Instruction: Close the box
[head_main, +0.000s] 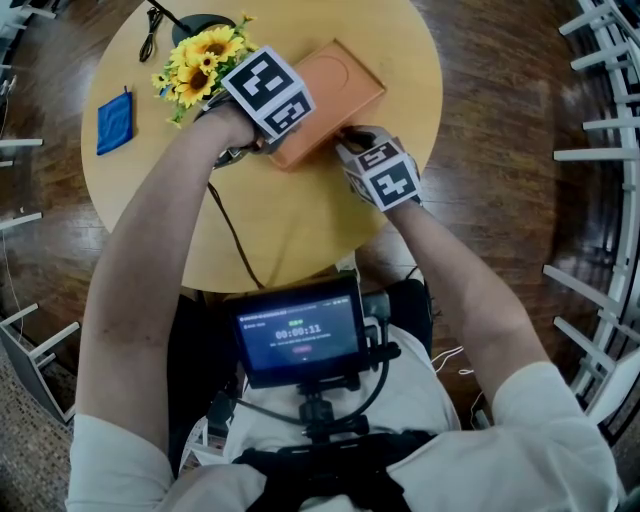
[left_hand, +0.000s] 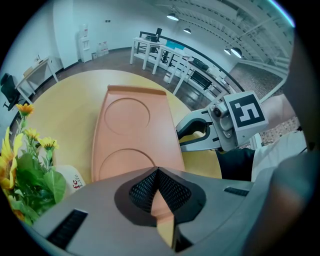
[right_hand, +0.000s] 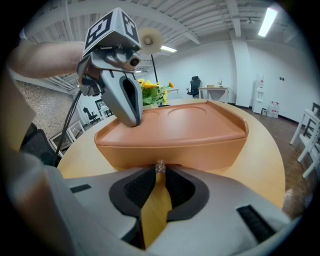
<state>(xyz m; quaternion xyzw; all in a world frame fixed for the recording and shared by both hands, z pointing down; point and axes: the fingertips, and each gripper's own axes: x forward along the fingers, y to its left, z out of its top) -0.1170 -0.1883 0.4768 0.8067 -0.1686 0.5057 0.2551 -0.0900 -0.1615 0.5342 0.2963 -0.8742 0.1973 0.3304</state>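
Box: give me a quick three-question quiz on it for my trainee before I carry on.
1. True or false: the box has its lid down.
2. Which gripper's tips rest on top of the lid? A left, B right.
3. Fill in: in the head view, the ___ stand just left of the box.

Key: 1 true. 2 A: the left gripper is on the lid, and the right gripper is at the box's side wall. 3 flowers.
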